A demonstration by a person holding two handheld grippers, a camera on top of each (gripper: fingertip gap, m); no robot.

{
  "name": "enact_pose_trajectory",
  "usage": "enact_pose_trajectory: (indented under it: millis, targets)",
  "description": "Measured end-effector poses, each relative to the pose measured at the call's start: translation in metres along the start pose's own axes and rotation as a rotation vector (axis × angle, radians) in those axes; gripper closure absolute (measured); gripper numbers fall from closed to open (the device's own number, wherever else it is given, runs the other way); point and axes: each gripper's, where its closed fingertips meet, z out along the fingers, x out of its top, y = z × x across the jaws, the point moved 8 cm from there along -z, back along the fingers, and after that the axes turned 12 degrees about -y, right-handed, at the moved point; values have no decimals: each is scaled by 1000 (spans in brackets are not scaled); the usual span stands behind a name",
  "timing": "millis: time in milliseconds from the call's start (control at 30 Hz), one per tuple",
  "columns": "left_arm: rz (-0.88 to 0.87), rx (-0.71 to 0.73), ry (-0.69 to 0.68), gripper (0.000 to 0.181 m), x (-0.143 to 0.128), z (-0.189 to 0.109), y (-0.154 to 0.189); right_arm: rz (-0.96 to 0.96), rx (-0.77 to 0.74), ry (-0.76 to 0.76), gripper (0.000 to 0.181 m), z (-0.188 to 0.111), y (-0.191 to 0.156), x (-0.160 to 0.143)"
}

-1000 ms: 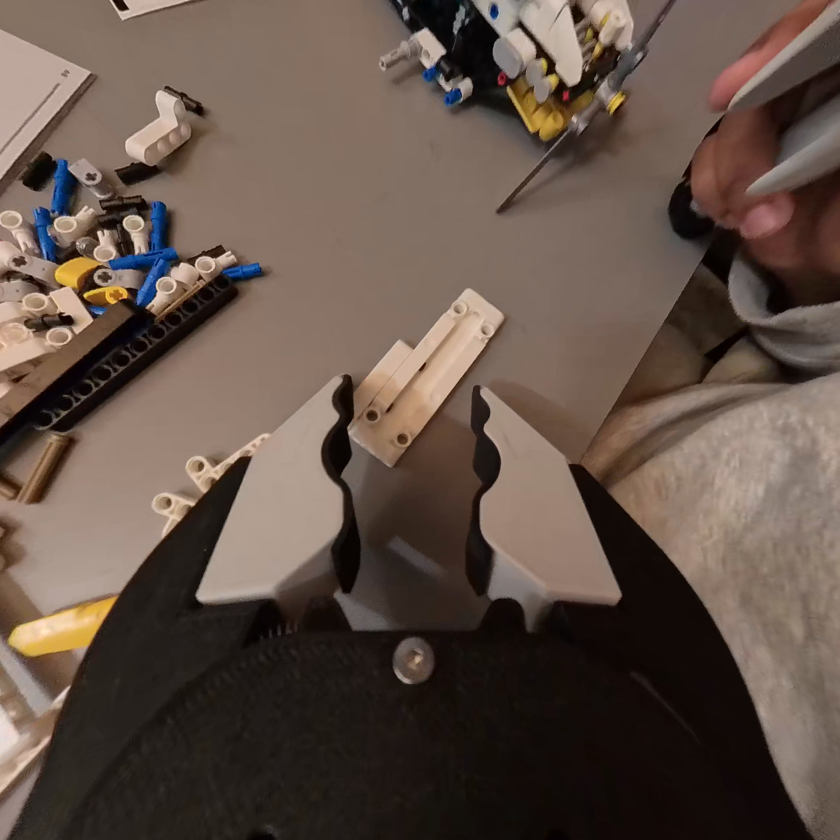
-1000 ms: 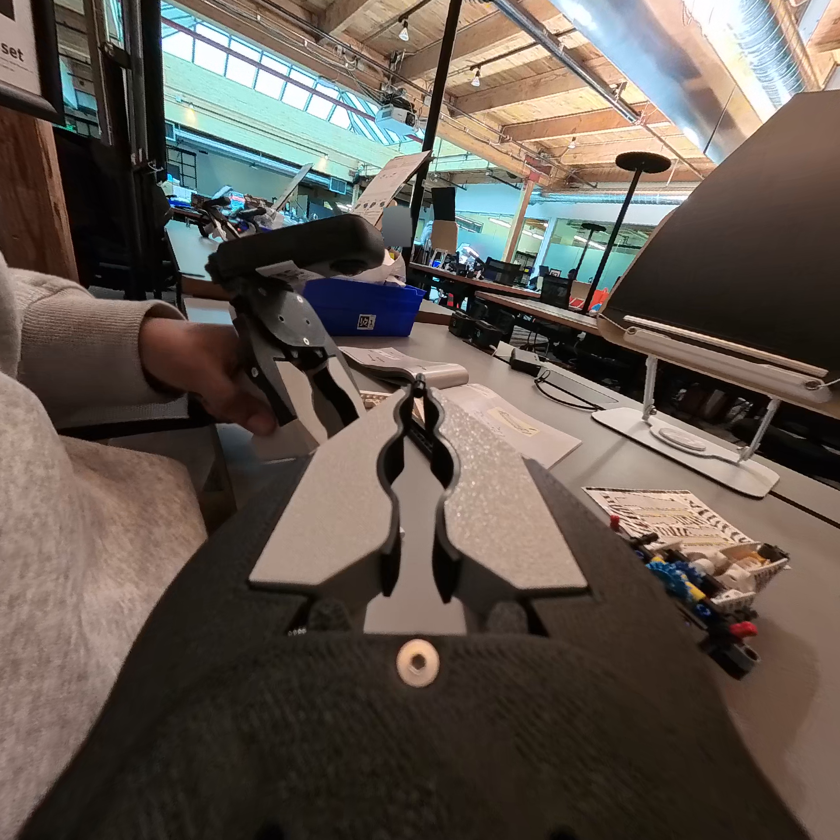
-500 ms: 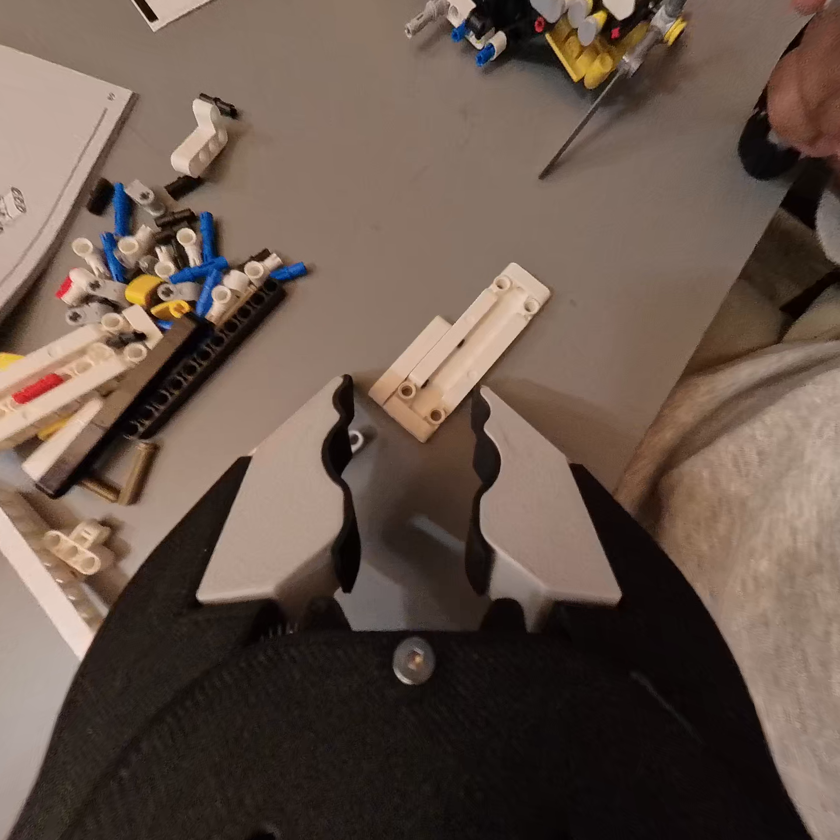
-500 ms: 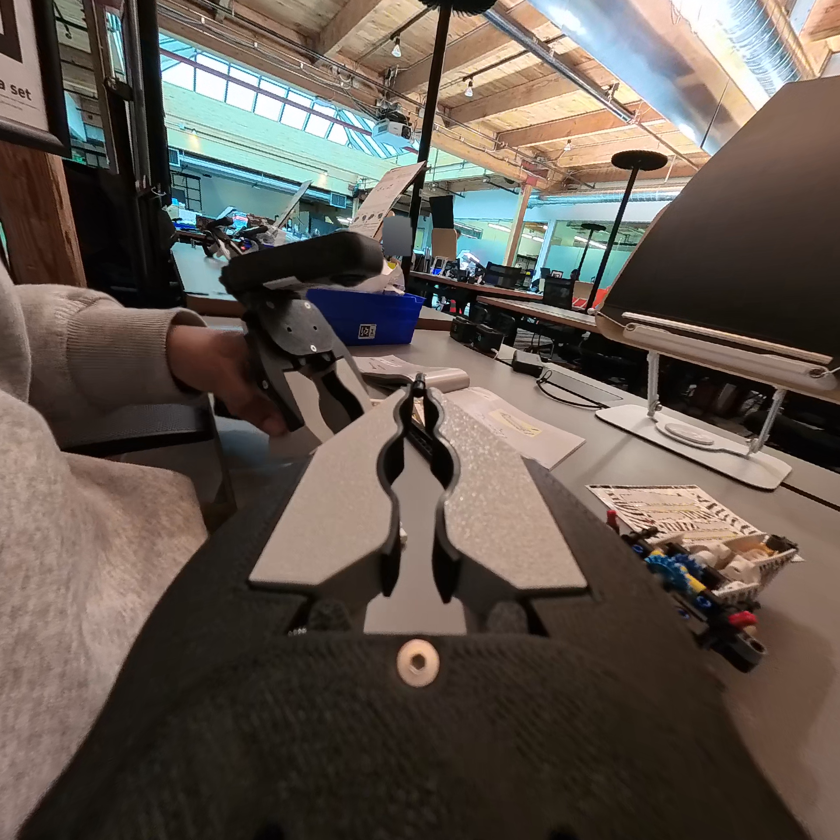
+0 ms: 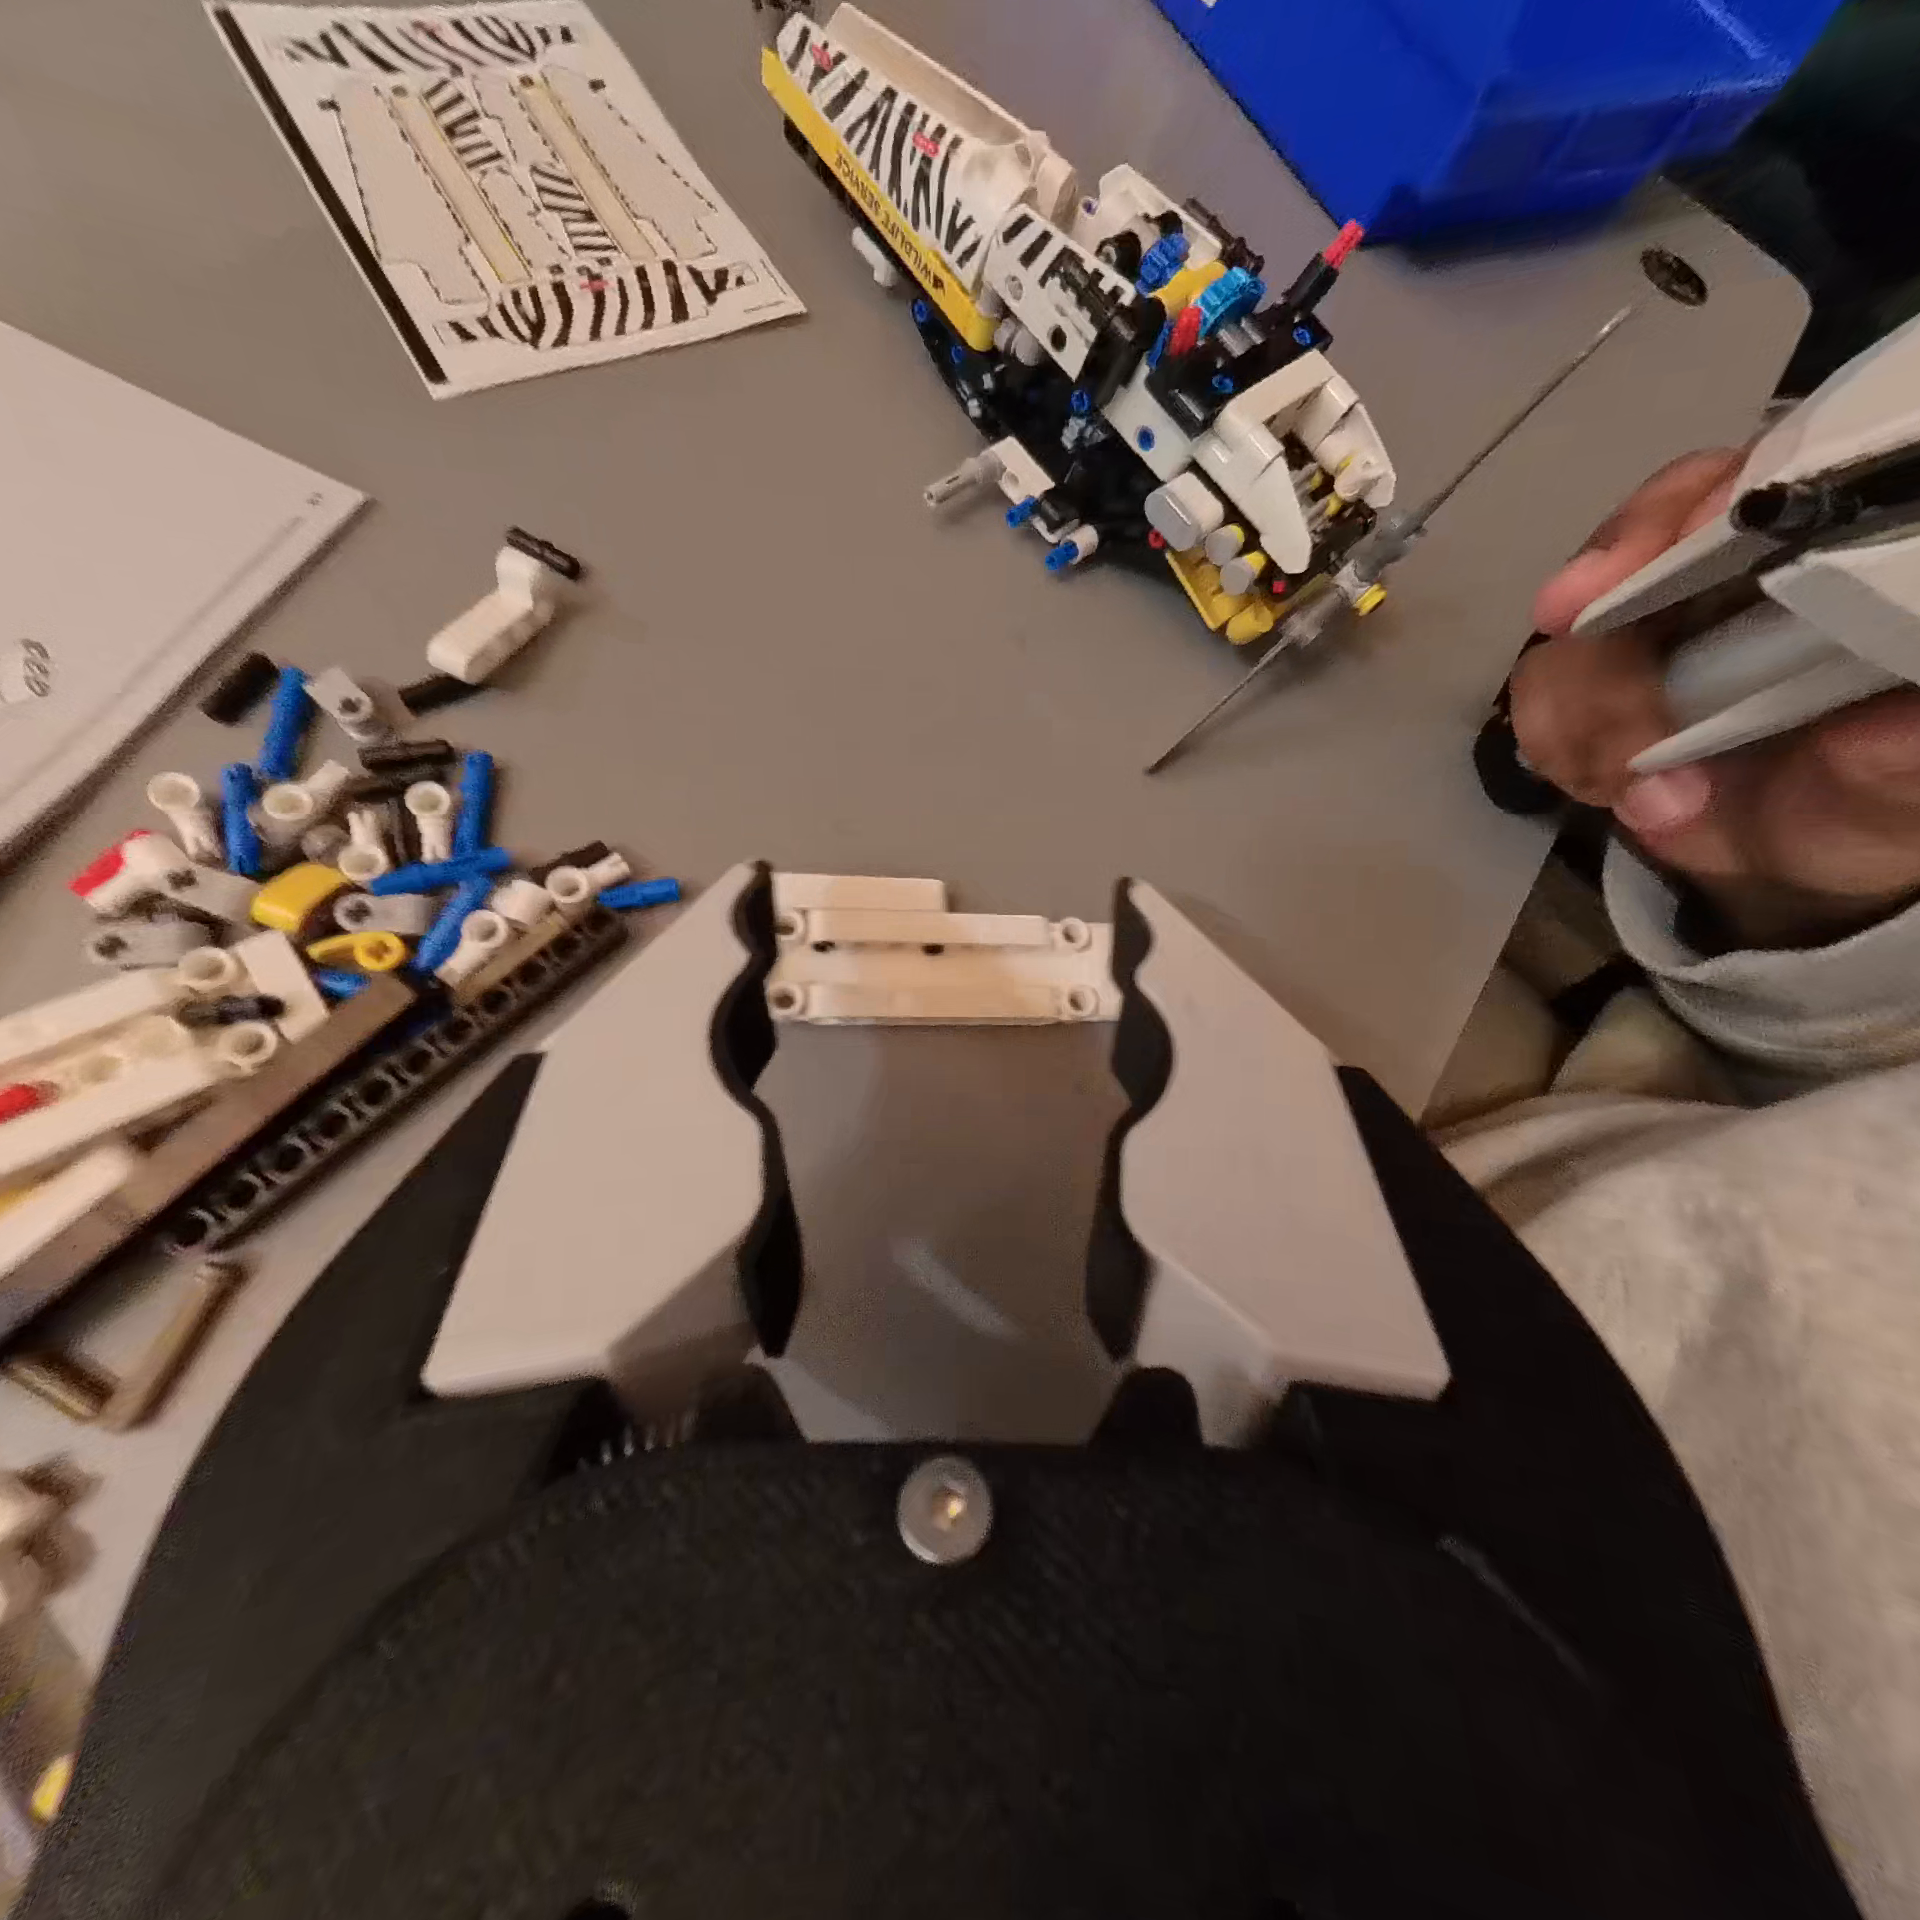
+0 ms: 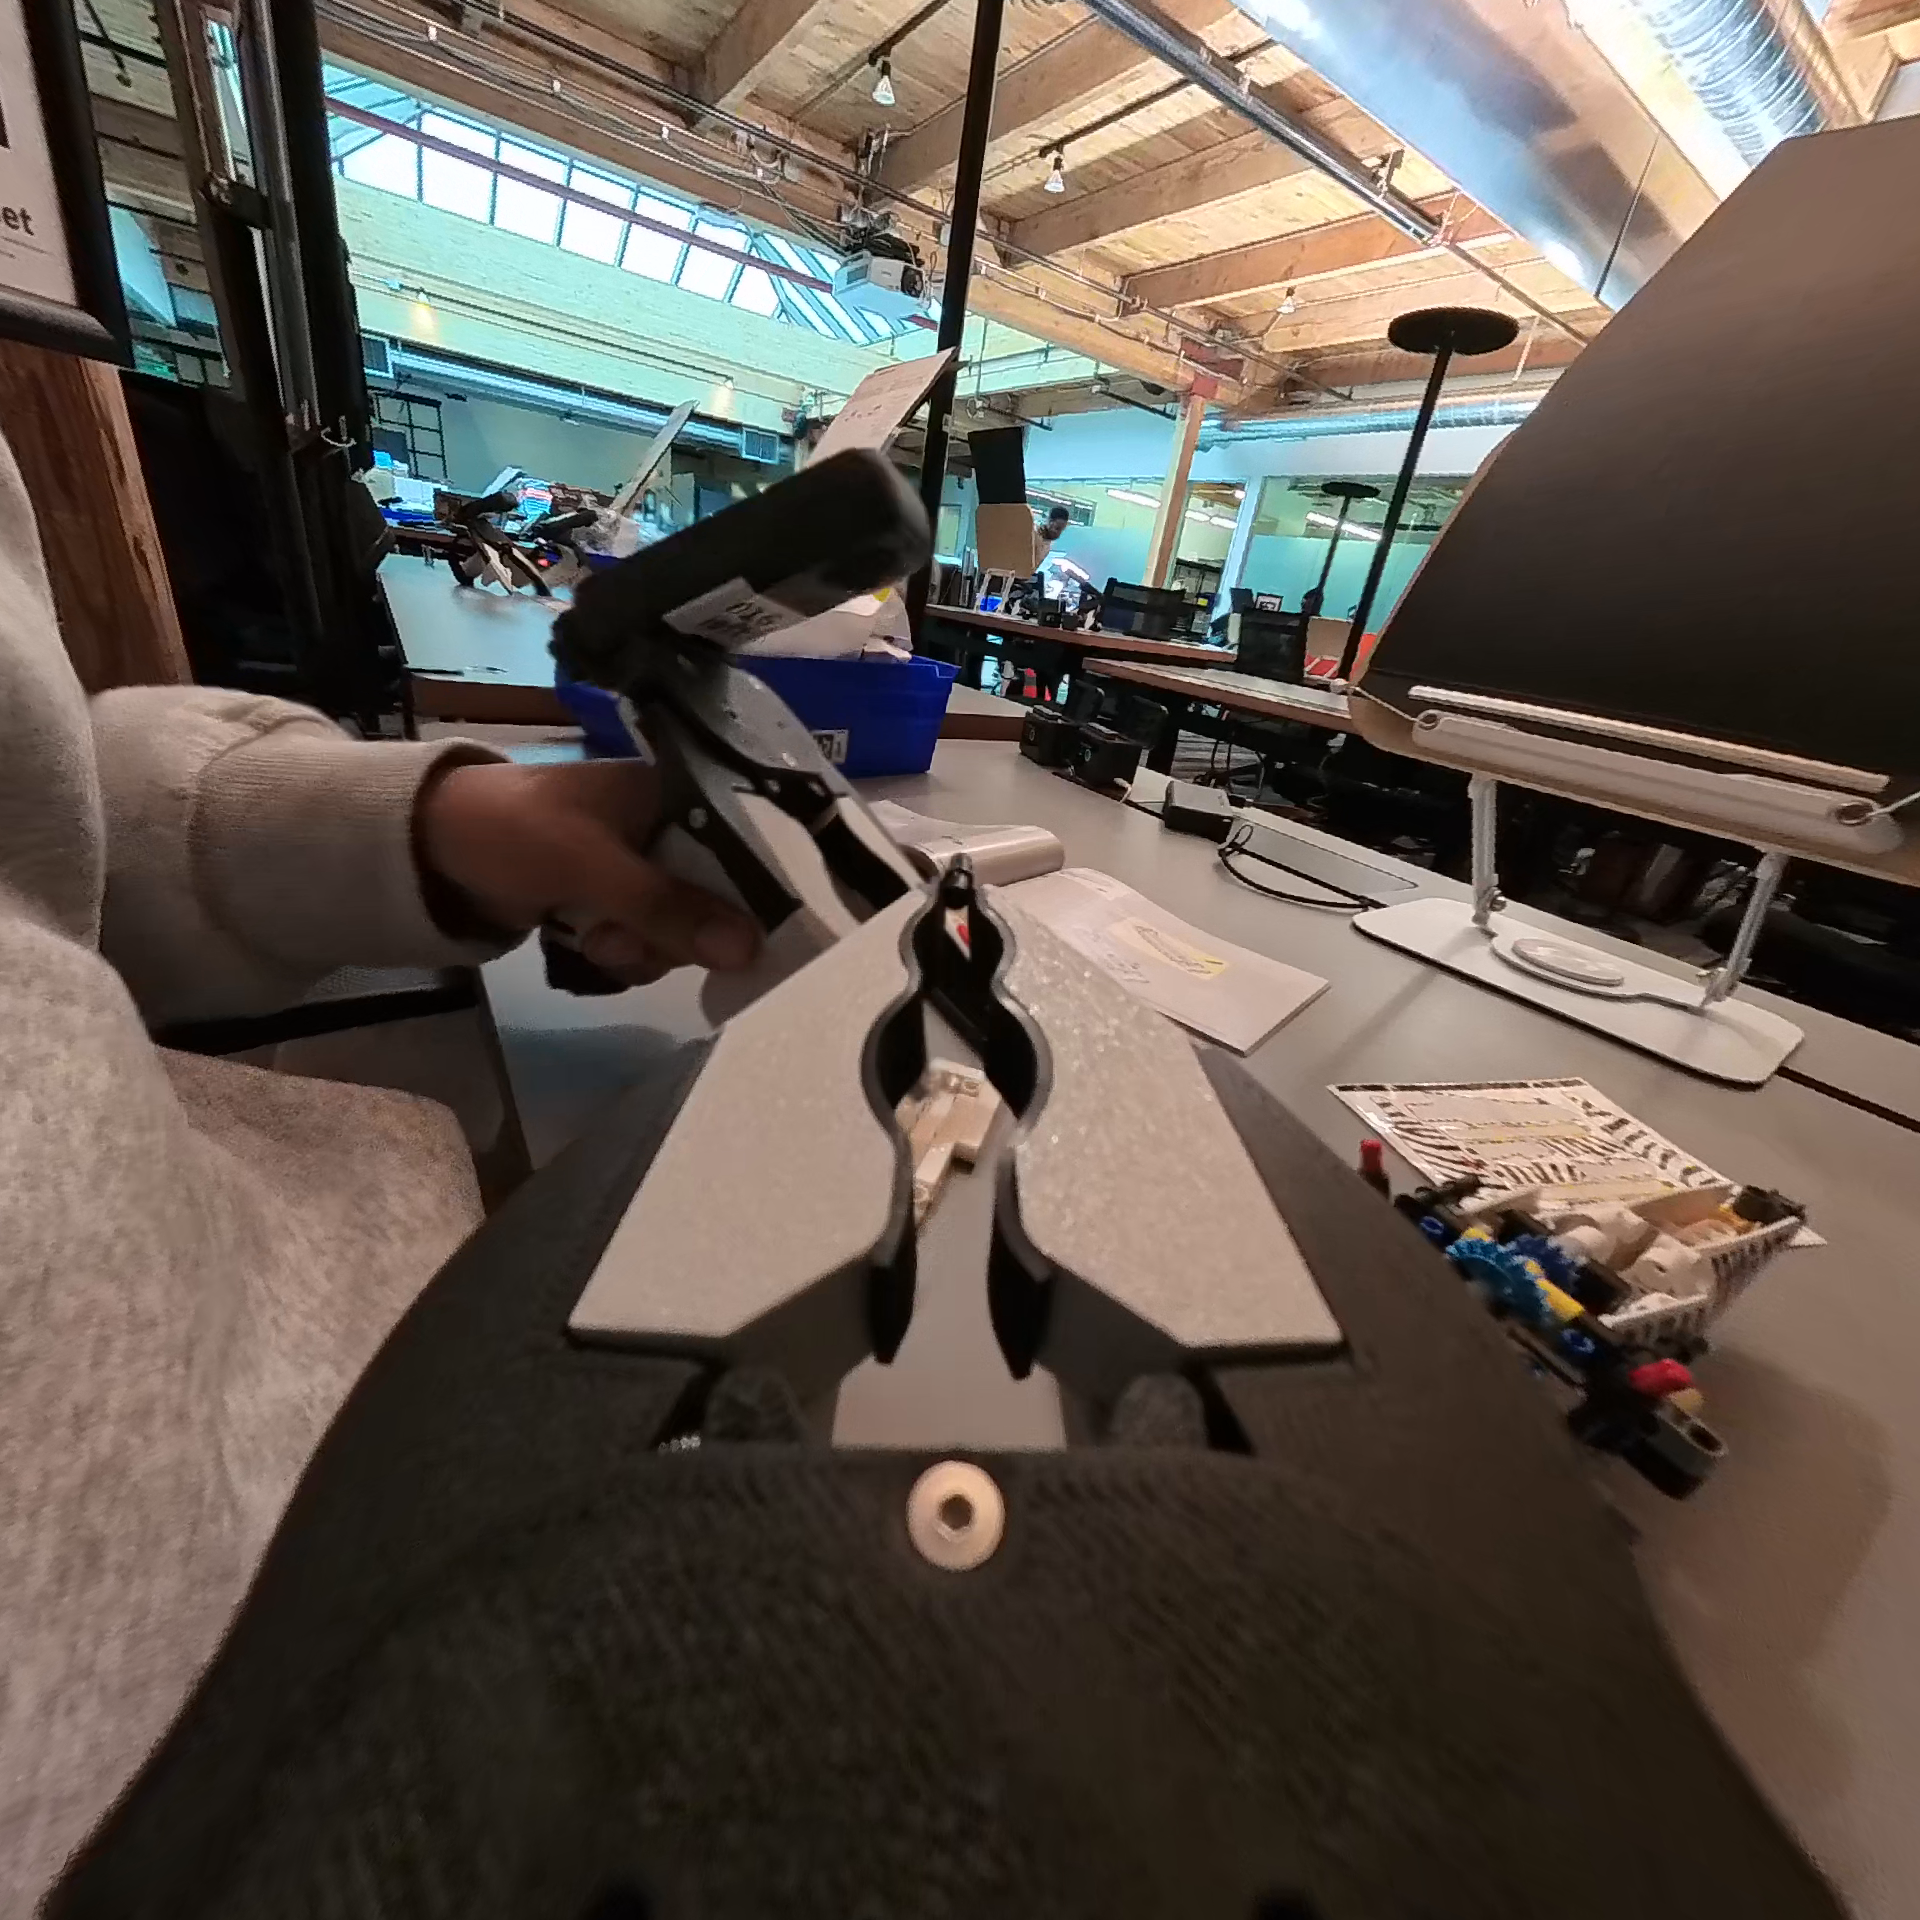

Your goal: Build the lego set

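My left gripper [image 5: 938,888] is open over the grey table. Its fingertips stand beside the two ends of a white panel assembly [image 5: 935,966], which lies crosswise between them; I cannot tell if they touch it. The panel also shows through the right gripper's gap [image 6: 940,1132]. My right gripper [image 6: 956,894] is shut on a thin black piece [image 5: 1797,506] and is held in the air at the table's right edge. The part-built zebra-striped model [image 5: 1091,343] lies at the back of the table, apart from both grippers.
A pile of small white, blue and black parts [image 5: 343,883] with a long black beam [image 5: 416,1070] lies left. A sticker sheet [image 5: 499,177] and booklet [image 5: 104,582] lie far left. A blue bin [image 5: 1507,104] stands behind the model. The table edge [image 5: 1496,987] runs close on the right.
The left gripper has opened a little wider and turned, so the white panel now sits square between its fingertips. The right gripper stays shut on the black piece and has shifted slightly.
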Motion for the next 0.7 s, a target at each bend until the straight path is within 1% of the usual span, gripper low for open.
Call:
enact_pose_trajectory:
  millis: [33,67,133,167,200,267,300,367,400,433,500,600,700]
  targets:
    - [-11,33,-3,103,-2,2,3,5,1,2,180,0,1,0]
    - [-5,101,-15,93,-4,5,3,7,3,3,180,-1,1,0]
    - [15,275,-35,68,-6,10,-2,6,3,2,180,-1,1,0]
    - [31,293,-53,55,-7,13,-2,3,2,-1,180,-1,0,0]
    - [38,261,-78,51,-7,17,1,2,0,-5,180,-1,0,0]
    - [20,203,-124,51,-8,23,3,5,-3,-12,180,-2,2,0]
    - [33,208,-134,51,-7,25,4,9,-5,-18,180,-2,3,-1]
    - [89,241,-180,60,-9,25,4,20,-11,-35,180,-3,5,-2]
    - [126,230,-203,66,-10,25,6,29,-14,-50,180,-4,7,-2]
    - [146,192,-210,80,-11,25,10,41,-10,-72,180,-3,8,-3]
    - [155,180,-214,86,-14,23,13,63,16,-123,179,-3,8,-3]
    - [243,113,-246,86,-21,18,18,86,83,-211,179,0,4,-4]
    - [413,-3,-264,86,-32,11,26,87,168,-379,180,4,-3,-12]
